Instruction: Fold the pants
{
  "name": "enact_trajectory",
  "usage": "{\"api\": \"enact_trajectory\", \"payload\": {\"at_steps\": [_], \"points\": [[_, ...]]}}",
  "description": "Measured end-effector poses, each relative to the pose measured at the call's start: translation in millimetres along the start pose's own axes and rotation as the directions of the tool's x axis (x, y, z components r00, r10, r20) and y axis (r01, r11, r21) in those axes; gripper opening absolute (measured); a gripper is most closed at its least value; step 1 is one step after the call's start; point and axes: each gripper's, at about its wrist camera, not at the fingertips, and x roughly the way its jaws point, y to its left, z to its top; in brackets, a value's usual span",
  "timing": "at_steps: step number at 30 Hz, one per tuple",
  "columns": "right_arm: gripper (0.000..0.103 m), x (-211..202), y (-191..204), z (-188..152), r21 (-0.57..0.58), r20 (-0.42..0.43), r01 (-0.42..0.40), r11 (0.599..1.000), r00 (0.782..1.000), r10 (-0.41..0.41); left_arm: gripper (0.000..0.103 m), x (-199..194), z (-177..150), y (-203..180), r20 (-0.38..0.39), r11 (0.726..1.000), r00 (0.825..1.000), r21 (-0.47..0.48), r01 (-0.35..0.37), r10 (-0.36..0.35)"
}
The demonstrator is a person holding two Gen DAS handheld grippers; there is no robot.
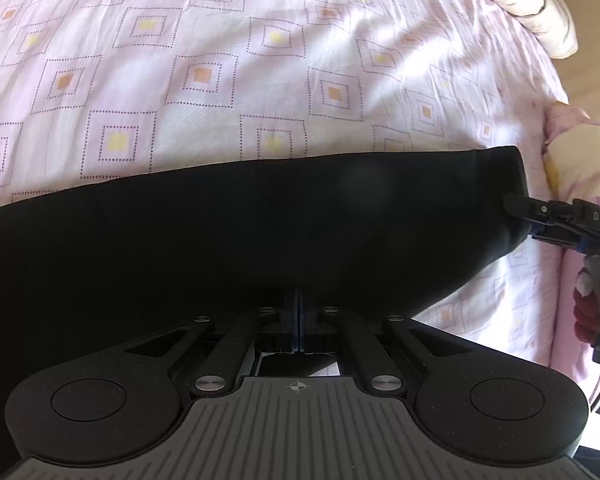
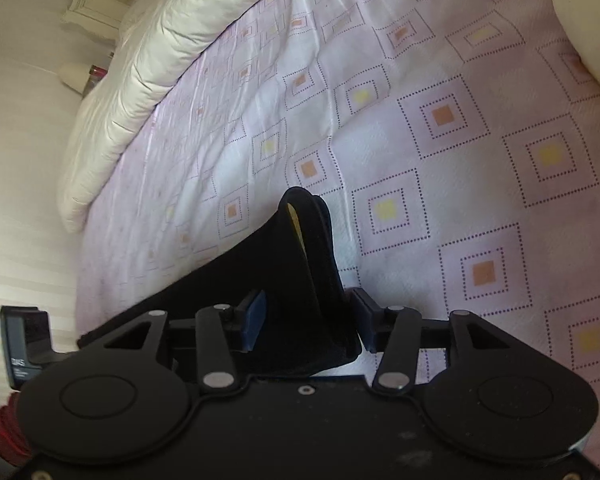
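Pants (image 1: 228,224): smooth matte black cloth on your bed — long axis running left to right in the left wrist view, open end at right.
Bedsheet (image 1: 220,40): pale pink, dotted squares with yellow and orange centres.
Duvet (image 2: 148,60): cream, puffy.
Left gripper (image 1: 298,300): your jaws pressed together on the pants' near edge.
Right gripper (image 2: 306,320): jaws apart — pants' end between them; "DAS" legible.

Both wrist views look closely across the shared bedsheet (image 1: 260,60).
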Motion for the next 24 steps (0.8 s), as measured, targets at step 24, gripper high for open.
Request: {"api": "enact_trajectory", "payload": {"at_steps": [24], "points": [[0.022, -46, 145, -38, -0.141, 0.208, -0.072, 0.987, 0.973, 0.101, 0.003, 7, -10, -36, 0.095, 0.981, 0.981, 0.088, -0.175, 0.166]]}}
